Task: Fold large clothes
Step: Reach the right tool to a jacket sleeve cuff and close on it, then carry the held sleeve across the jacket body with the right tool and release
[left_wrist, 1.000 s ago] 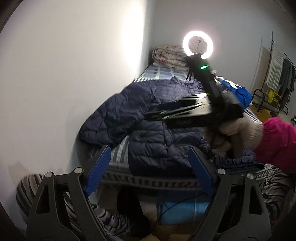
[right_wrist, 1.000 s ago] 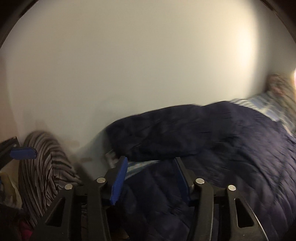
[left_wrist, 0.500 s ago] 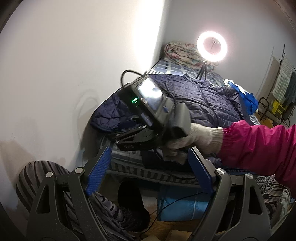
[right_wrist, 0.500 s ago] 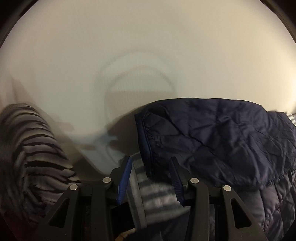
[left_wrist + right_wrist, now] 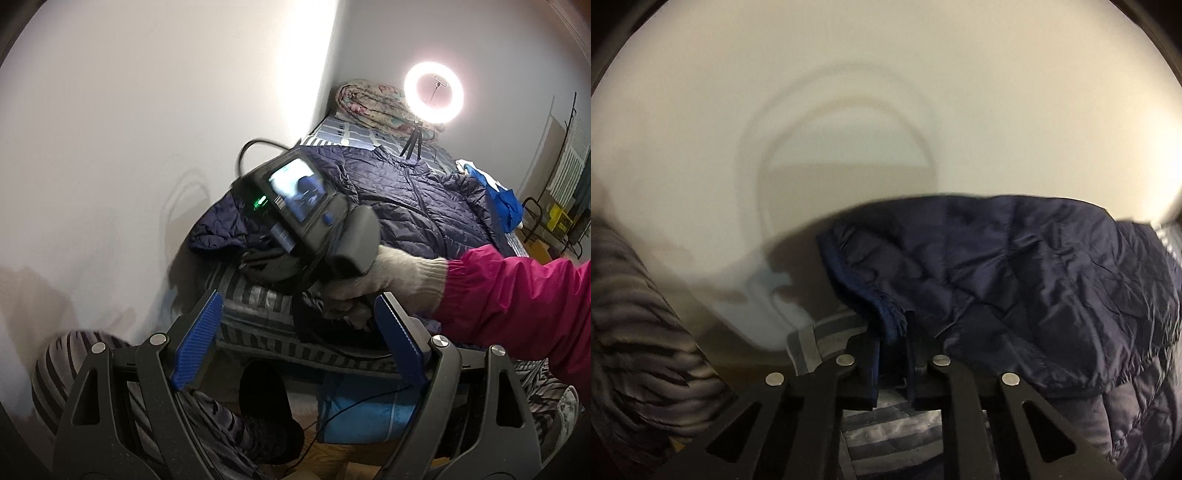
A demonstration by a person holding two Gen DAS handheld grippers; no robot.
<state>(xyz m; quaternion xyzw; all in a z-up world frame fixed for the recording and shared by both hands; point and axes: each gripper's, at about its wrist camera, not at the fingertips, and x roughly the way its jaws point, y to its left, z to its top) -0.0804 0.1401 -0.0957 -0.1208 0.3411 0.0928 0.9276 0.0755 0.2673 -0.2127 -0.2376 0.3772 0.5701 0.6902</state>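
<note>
Pinching the sleeve cuff (image 5: 892, 325) of the navy jacket (image 5: 424, 199), the right tongs (image 5: 892, 363) have just closed on it while the left tongs (image 5: 295, 343) gape empty — next, I reckon, that sleeve wants carrying across the body.

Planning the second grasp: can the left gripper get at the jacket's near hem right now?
Probably not directly: the right gripper and gloved hand sit between the open left gripper and the navy quilted jacket.

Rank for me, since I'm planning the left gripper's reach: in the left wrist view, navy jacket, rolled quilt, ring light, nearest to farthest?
1. Navy jacket, spread mid-bed, ahead of the left gripper.
2. Rolled quilt and ring light, both at the bed's far end: too close to call.
</note>
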